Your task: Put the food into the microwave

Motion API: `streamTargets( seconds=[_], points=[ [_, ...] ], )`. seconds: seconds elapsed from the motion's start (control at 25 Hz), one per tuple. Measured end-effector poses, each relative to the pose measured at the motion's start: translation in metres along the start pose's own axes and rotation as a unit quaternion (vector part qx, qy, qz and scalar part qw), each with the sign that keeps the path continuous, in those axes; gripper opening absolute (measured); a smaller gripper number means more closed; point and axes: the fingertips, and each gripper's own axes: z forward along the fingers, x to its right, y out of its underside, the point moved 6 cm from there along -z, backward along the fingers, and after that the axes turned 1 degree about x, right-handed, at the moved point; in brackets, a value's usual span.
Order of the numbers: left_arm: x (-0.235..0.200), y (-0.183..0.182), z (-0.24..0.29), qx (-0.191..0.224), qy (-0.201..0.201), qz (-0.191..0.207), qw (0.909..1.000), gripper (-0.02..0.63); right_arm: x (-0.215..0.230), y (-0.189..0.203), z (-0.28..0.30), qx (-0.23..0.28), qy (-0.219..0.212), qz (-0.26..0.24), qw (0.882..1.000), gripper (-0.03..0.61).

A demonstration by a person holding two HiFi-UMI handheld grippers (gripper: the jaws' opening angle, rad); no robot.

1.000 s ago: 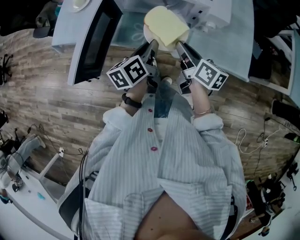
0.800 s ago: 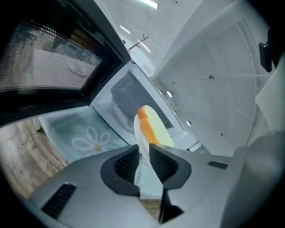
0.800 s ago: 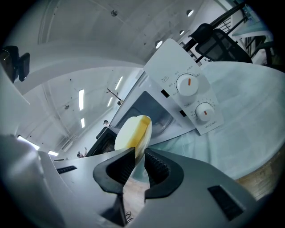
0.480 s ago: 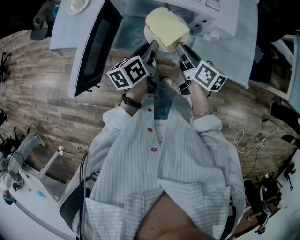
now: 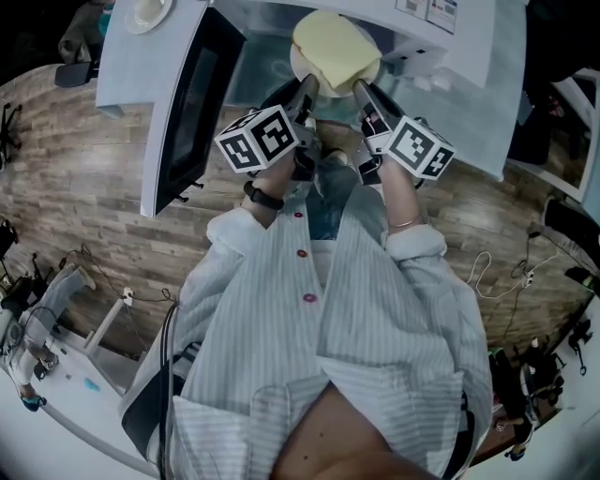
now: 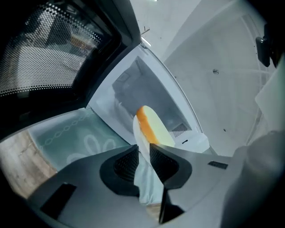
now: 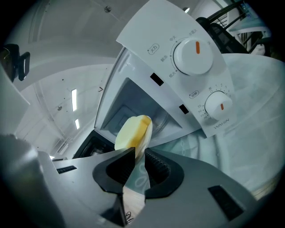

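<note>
A white plate carrying a pale yellow slab of food hangs at the mouth of the open microwave. My left gripper pinches the plate's left rim; its jaws are easing open slightly, with the rim still between the pads. The food shows edge-on beyond the left gripper, with the microwave cavity behind it. My right gripper is shut on the opposite rim. In the right gripper view the food stands just past the right gripper.
The microwave door swings out to the left, dark glass inward. Two dials sit on the control panel at the right. A pale green patterned cloth covers the table. A small dish rests at the far left.
Both grippers have carried the plate and food forward and slightly down toward the microwave opening. The door and the microwave front now sit closer around the plate.
</note>
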Motion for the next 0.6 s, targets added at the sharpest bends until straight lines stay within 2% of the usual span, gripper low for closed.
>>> streamTargets(
  seconds=[0.32,0.6],
  points=[
    [-0.023,-0.017,0.031,-0.018,-0.008,0.02,0.9996,0.074,0.014,-0.007,0.034,0.008,0.017,0.013,1.0,0.08],
    [-0.034,-0.03,0.06,-0.019,-0.008,0.04,0.999,0.077,0.025,-0.02,0.059,0.022,0.029,-0.003,0.999,0.08]
  ],
)
